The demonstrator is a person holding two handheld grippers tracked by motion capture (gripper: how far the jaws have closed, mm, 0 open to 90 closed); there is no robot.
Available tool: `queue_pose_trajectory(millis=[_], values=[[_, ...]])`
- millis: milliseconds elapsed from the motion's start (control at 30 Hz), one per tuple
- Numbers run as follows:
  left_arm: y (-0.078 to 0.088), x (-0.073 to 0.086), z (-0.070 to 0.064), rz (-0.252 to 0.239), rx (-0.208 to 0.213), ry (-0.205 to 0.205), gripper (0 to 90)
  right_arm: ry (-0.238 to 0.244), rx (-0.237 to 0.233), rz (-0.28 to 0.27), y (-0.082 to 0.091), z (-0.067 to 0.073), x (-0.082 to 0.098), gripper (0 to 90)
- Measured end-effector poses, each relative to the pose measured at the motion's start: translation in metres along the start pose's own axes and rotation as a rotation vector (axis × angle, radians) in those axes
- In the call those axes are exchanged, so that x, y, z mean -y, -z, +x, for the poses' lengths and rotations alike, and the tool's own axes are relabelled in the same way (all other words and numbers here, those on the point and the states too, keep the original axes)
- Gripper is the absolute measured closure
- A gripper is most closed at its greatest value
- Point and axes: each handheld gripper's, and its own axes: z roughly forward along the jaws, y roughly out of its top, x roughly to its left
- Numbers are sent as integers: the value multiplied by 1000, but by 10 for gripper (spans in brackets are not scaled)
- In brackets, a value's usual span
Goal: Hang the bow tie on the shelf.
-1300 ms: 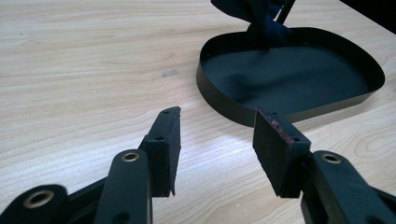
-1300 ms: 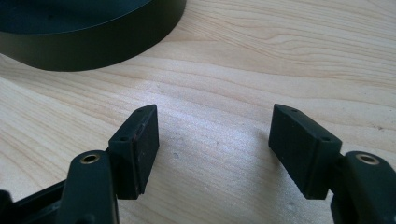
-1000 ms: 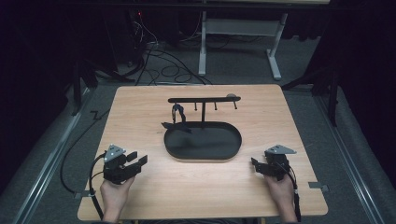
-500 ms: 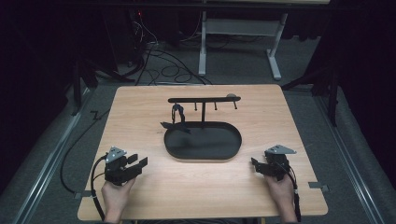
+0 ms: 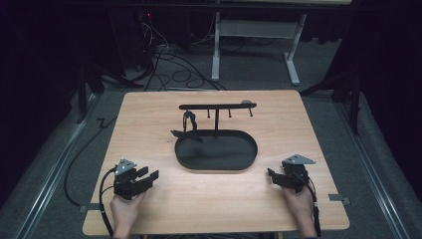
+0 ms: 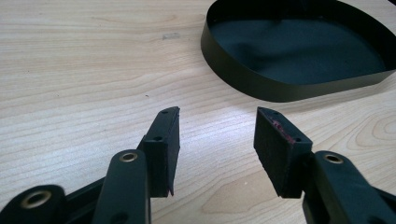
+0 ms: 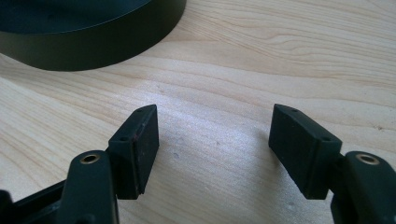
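Observation:
A black oval tray [image 5: 185, 158] lies at the middle of the wooden table [image 5: 149, 119], with a black T-shaped hanging stand [image 5: 217, 105] rising from its far rim. A small dark item [image 5: 189, 119] hangs from the stand's left side. My left gripper [image 5: 149, 176] rests at the near left of the table, open and empty; its view shows the tray's rim [image 6: 261, 86] ahead to the right. My right gripper [image 5: 271, 175] rests at the near right, open with nothing between its jaws, and the tray's wall [image 7: 93, 49] shows at the upper left of its view.
Beyond the table's far edge, cables [image 5: 174, 62] lie on the dark floor next to the white legs of another table [image 5: 293, 55]. A cable [image 5: 74, 164] trails off the table's left side. Bare wood lies between each gripper and the tray.

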Motion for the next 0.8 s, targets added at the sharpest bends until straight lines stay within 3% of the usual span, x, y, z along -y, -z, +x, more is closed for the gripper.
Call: queue_pose_trajectory(millis=[367,800], values=[[-7,5,1,12,-5,6,506,0,0,0,0,0,0,349],[-19,13,4,31,-40,3,501,0,0,0,0,0,0,349]])
